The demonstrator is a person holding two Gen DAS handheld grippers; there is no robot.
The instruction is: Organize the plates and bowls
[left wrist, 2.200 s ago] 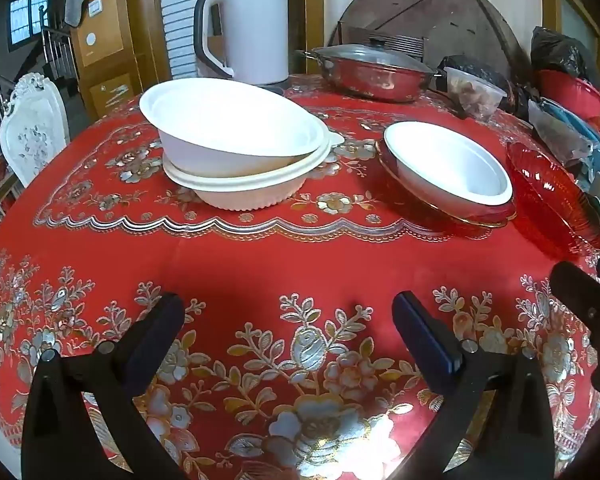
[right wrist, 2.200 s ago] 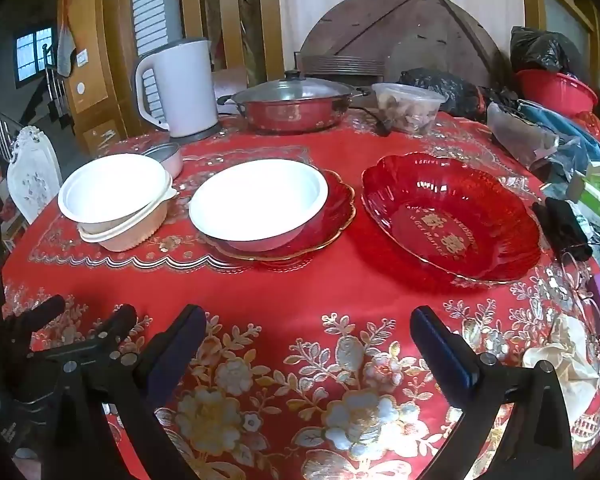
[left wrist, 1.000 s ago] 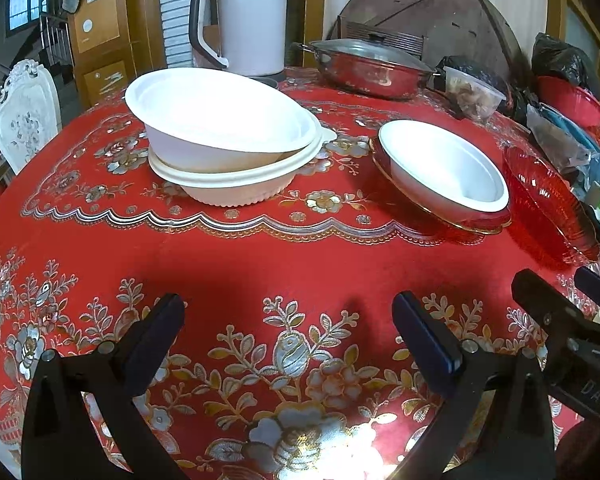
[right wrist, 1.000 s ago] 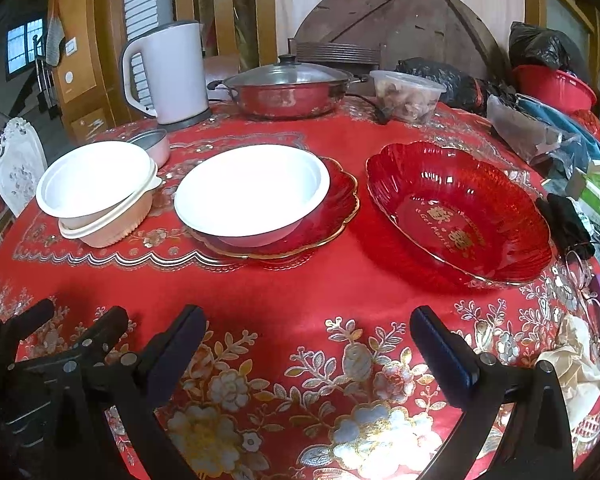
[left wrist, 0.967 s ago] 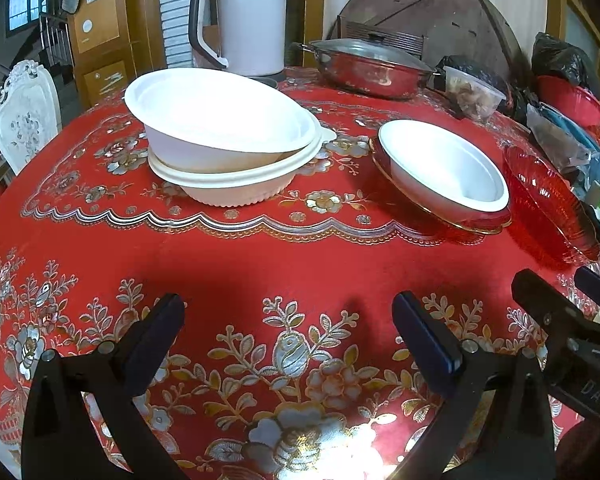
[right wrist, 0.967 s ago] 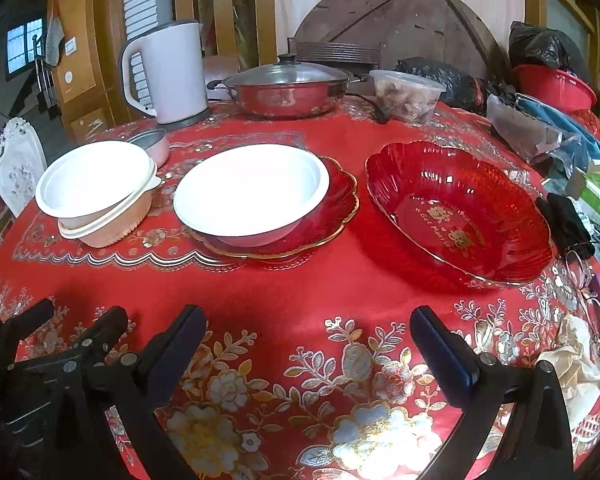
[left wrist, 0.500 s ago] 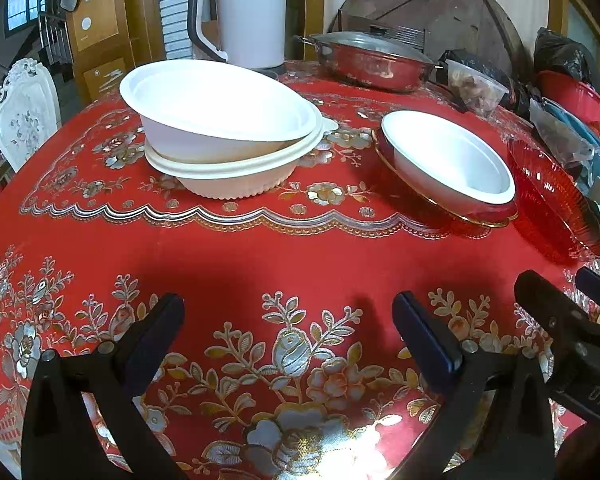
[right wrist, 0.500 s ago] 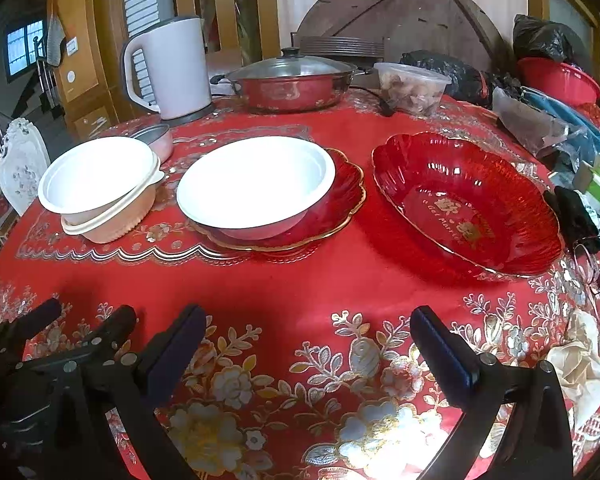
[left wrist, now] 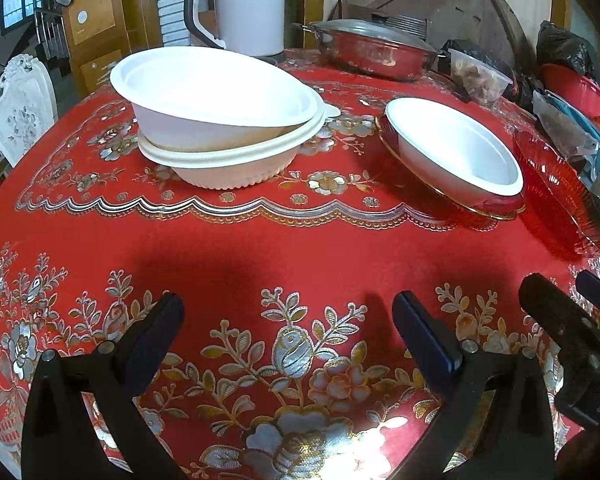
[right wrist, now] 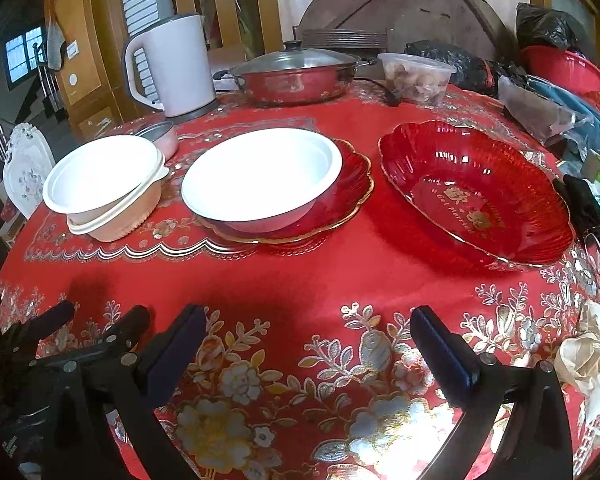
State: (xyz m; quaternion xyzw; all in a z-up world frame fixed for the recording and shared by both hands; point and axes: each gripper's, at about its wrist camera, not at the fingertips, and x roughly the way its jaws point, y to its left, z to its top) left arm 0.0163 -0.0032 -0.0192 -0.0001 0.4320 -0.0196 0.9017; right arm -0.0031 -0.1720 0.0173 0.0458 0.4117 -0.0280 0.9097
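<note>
At the far left of the right wrist view, a white carved chair back [right wrist: 26,162] stands beyond the edge of the counter [right wrist: 300,280], which is draped in a red cloth with gold and silver flowers. Just inside that edge, in the left middle of the frame, a white bowl [right wrist: 100,176] sits tilted inside a cream ribbed bowl [right wrist: 120,220], and a small metal tin [right wrist: 158,138] lies just behind the pair. Above them in the upper left stands a white electric kettle [right wrist: 176,64]. Near the centre, a second white bowl [right wrist: 260,178] rests on a red gold-rimmed plate [right wrist: 352,184], with a lidded steel pot [right wrist: 296,74] behind it at the top. Right of centre lies an empty red scalloped dish [right wrist: 476,192], apart from the plate; a clear plastic container [right wrist: 416,76] sits behind it, and bags and clutter fill the right edge. Along the bottom, the left tool [left wrist: 288,320] hovers low over the cloth with its jaws spread wide and nothing between them, facing the stacked bowls in the upper left of its own view. The right tool [right wrist: 306,328] is likewise released and empty, over the near cloth in front of the bowl on the plate.
</note>
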